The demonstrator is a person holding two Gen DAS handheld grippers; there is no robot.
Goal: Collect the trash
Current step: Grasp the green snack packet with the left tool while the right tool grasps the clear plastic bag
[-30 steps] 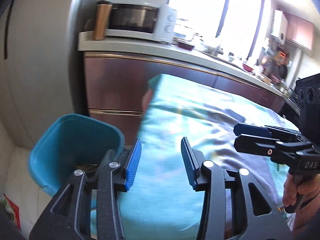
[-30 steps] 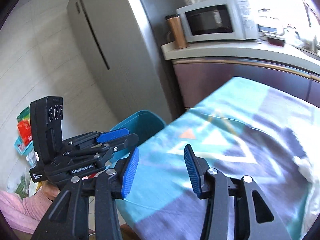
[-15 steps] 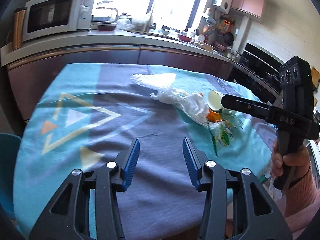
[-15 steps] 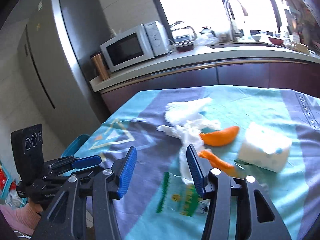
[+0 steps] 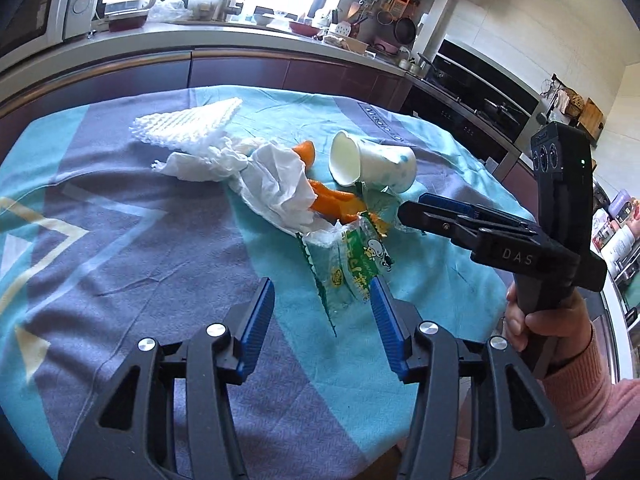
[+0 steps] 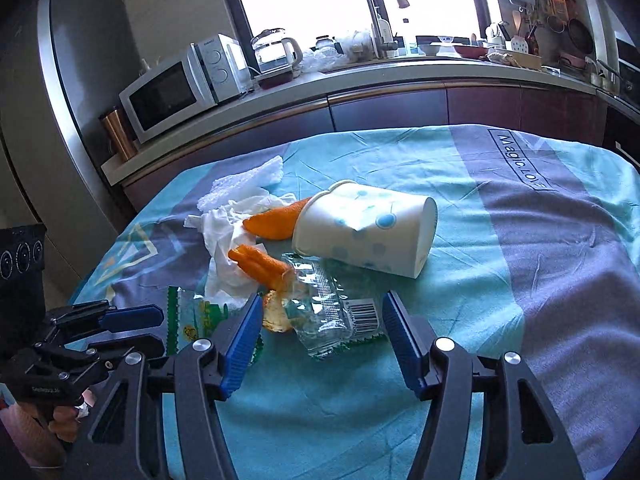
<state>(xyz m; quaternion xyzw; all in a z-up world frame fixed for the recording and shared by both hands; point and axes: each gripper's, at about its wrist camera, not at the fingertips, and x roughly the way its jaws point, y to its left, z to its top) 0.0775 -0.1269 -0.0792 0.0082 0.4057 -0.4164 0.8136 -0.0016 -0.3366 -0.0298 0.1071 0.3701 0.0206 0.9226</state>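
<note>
L wrist cam: low over tablecloth [image 5: 120, 240], facing trash pile from near edge. R wrist cam: closer, facing counter [image 6: 360, 76]. Shared: paper cup [image 5: 376, 164] [image 6: 364, 228], wrappers.

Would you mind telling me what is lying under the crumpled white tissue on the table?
An orange peel pokes out from under the crumpled white tissue, whose far end overlaps the white foam fruit net. Whatever else lies beneath is covered.

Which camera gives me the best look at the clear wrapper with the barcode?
The right wrist view: the clear wrapper lies just ahead of the open right gripper, barcode facing the camera. In the left wrist view, only a crumpled bit shows below the paper cup, beside the right gripper.
</note>
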